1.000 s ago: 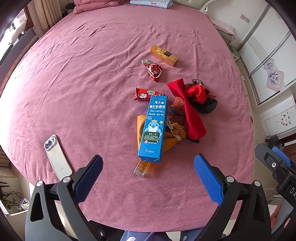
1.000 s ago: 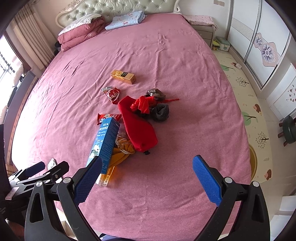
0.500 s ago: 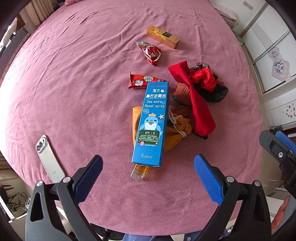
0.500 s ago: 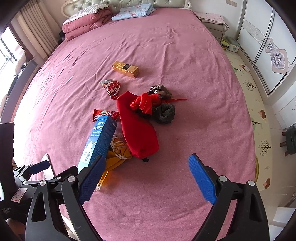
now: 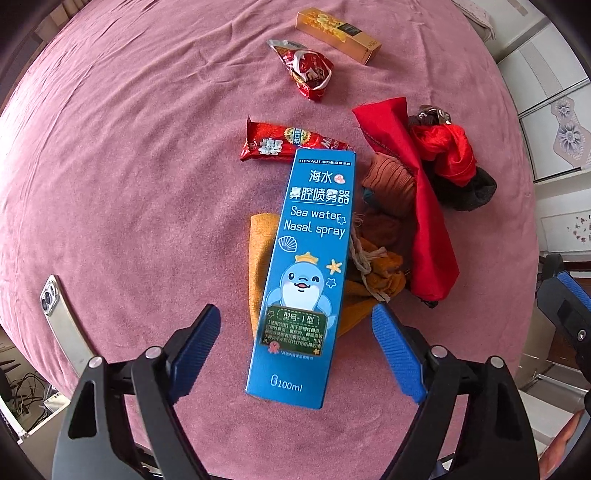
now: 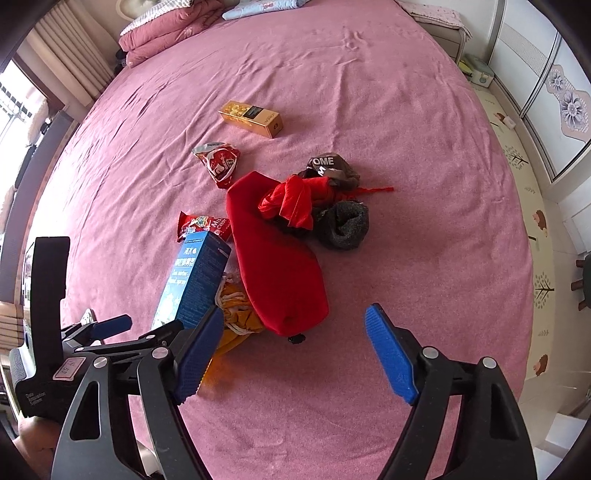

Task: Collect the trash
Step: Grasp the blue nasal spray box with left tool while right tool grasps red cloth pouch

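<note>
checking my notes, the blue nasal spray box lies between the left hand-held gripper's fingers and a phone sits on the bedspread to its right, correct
Not quite: the phone lies to the left of the blue nasal spray box, as the left wrist view shows. The box does lie between the fingers of the left hand-held gripper, which are closing without touching it.

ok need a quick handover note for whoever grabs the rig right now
Left tool: jaws closing, astride the blue nasal spray box, pads not touching yet.
Right tool: jaws closing, nothing between them, above bare bedspread.
On the bed: two red wrappers, gold box, pile of clothes, phone.
Done: nothing collected yet.
Left: all the trash.
</note>
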`<act>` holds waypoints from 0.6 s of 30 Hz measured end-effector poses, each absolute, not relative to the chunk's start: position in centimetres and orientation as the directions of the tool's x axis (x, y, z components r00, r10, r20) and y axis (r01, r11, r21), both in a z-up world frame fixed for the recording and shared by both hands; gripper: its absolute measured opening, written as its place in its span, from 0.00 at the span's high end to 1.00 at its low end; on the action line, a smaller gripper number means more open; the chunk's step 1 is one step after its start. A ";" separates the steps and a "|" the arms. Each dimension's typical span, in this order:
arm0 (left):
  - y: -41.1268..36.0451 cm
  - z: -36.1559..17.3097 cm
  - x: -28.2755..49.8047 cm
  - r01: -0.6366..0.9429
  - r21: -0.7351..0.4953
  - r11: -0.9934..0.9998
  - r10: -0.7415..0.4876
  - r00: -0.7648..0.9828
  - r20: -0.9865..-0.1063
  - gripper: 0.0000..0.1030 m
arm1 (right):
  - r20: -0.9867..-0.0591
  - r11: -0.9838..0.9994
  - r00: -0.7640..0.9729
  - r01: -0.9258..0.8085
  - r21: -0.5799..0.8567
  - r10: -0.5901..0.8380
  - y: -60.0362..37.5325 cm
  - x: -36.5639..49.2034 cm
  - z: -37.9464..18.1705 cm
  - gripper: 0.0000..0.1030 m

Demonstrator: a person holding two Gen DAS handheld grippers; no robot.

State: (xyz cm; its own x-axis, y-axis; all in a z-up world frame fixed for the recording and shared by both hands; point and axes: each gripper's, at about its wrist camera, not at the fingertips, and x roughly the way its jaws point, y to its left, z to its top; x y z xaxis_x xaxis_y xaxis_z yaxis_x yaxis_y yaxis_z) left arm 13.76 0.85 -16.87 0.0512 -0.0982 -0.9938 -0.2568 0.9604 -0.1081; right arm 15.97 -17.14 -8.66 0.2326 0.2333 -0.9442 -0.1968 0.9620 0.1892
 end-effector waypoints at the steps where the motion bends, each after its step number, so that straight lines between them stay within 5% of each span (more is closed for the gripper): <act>1: 0.9 -17.3 14.1 -0.260 -0.113 0.959 -0.104 0.047 -0.993 0.24 | -0.946 0.962 0.225 -0.197 0.189 0.233 -17.1 16.3 -9.0 0.26; 13: 0.9 -21.7 17.2 -0.311 -0.182 0.933 -0.207 -0.049 -0.977 0.25 | -0.962 0.957 0.155 -0.222 0.187 0.224 -15.8 19.6 -12.3 0.26; 18: 1.4 -23.5 17.4 -0.360 -0.216 0.908 -0.264 -0.090 -0.960 0.51 | -0.965 0.949 0.118 -0.243 0.202 0.236 -14.7 20.5 -13.5 0.28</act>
State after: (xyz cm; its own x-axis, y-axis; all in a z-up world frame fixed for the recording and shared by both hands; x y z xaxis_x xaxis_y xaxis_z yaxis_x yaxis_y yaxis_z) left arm 17.38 1.42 -23.54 -0.0895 -0.2643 -0.9603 -0.3595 0.9077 -0.2163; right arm 20.54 -14.66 -13.54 0.1183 0.2358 -0.9646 -0.2426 0.9488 0.2022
